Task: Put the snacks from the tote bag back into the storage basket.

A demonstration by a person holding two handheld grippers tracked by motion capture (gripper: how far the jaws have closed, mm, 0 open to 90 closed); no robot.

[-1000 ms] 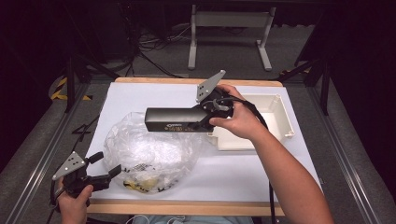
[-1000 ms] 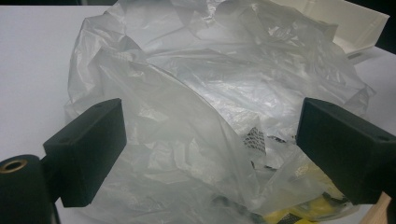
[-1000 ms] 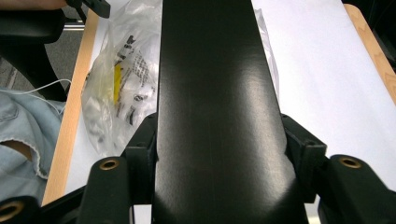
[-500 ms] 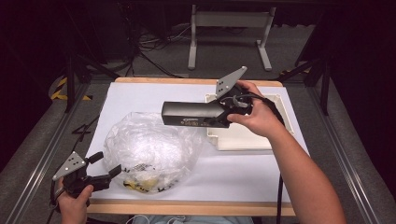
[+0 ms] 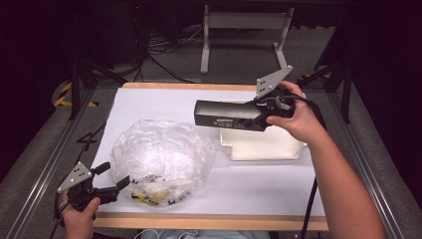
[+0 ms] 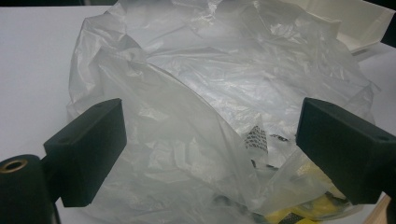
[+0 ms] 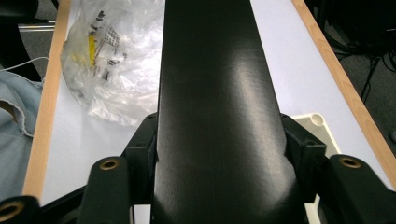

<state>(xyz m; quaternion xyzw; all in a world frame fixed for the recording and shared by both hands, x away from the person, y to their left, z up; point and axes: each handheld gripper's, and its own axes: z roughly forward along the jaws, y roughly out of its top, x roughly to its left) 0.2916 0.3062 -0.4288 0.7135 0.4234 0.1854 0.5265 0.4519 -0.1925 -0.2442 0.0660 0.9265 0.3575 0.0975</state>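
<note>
In the right gripper view the long black box (image 7: pixel 210 107) runs up the middle of the frame from bottom to top, hiding most of the table behind it, and its far end is cut off at the top edge; the right gripper (image 7: pixel 217 154) has its jaws pressed against the box's two long sides, holding it. From the high view the same box (image 5: pixel 229 114) sits right of center, held level in the air over the upper left corner of the white tray (image 5: pixel 263 144), with pale lettering on its side too small to read. It is matte black, slim and rectangular. The tray's upper part is hidden behind the box and the right hand (image 5: pixel 293 117). The crumpled clear plastic bag (image 5: pixel 161 162) lies at lower center left on the white table sheet (image 5: pixel 149 104); something yellow with black print lies inside at its lower edge, too blurred to identify. In the left gripper view the bag (image 6: pixel 210 102) spans the frame, and the left gripper (image 6: pixel 212 149) has its jaws spread wide on either side of it, not closed on the plastic. In the high view the left gripper (image 5: pixel 112 186) sits at lower left, tips at the bag's edge.
</note>
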